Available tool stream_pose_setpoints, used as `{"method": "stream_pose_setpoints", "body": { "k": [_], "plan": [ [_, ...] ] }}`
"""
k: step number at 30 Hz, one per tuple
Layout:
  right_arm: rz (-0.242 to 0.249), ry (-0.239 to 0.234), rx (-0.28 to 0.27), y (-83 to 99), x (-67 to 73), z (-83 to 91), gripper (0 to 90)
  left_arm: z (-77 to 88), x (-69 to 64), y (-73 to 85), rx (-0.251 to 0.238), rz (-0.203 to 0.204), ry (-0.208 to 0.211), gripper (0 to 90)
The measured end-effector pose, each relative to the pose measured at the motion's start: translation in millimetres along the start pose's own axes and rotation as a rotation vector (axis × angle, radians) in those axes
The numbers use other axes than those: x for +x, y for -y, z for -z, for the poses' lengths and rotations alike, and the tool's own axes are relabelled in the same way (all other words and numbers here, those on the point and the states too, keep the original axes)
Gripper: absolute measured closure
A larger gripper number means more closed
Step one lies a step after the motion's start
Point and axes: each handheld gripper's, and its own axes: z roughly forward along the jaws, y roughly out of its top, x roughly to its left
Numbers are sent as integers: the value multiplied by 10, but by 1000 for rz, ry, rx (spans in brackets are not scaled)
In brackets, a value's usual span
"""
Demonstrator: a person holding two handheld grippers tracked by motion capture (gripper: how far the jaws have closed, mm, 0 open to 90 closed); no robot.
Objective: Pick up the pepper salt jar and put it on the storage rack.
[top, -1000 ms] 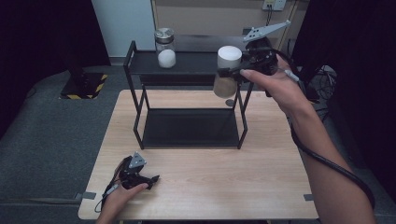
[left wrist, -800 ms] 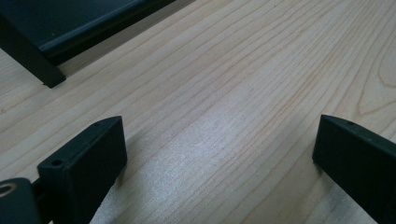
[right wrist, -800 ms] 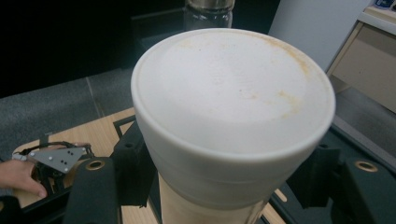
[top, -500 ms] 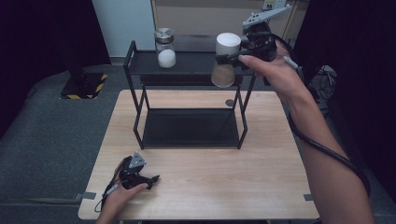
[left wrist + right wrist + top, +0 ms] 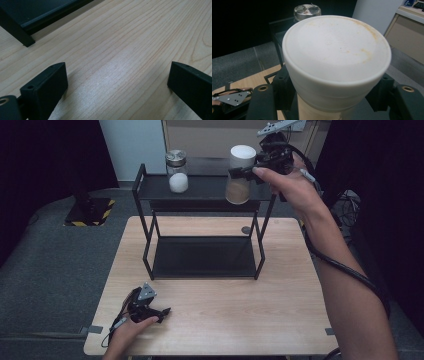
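White-lidded jar [image 5: 241, 175] pinched by right tongs [image 5: 250, 170], second jar [image 5: 177, 171] on shelf [image 5: 210, 192], left tongs [image 5: 159, 312] spread.

Lab-like recording booth: black curtains [image 5: 45, 160], hazard-taped stand base [image 5: 90, 212], lone wooden table [image 5: 210, 320].

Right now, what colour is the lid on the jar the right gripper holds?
White lid with faint orange-brown stains; clearest in the right gripper view.

Wooden table [image 5: 280, 315] – black two-tier rack [image 5: 202, 265] on it; steel-lidded jar [image 5: 177, 170] on top shelf.
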Motion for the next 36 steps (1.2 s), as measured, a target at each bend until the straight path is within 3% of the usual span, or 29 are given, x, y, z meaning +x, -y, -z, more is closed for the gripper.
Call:
{"method": "stream_pose_setpoints", "body": {
  "k": [36],
  "plan": [
    [-45, 47, 17, -101, -222, -371, 358, 0, 1, 0, 0, 0, 1, 18]
  ]
}}
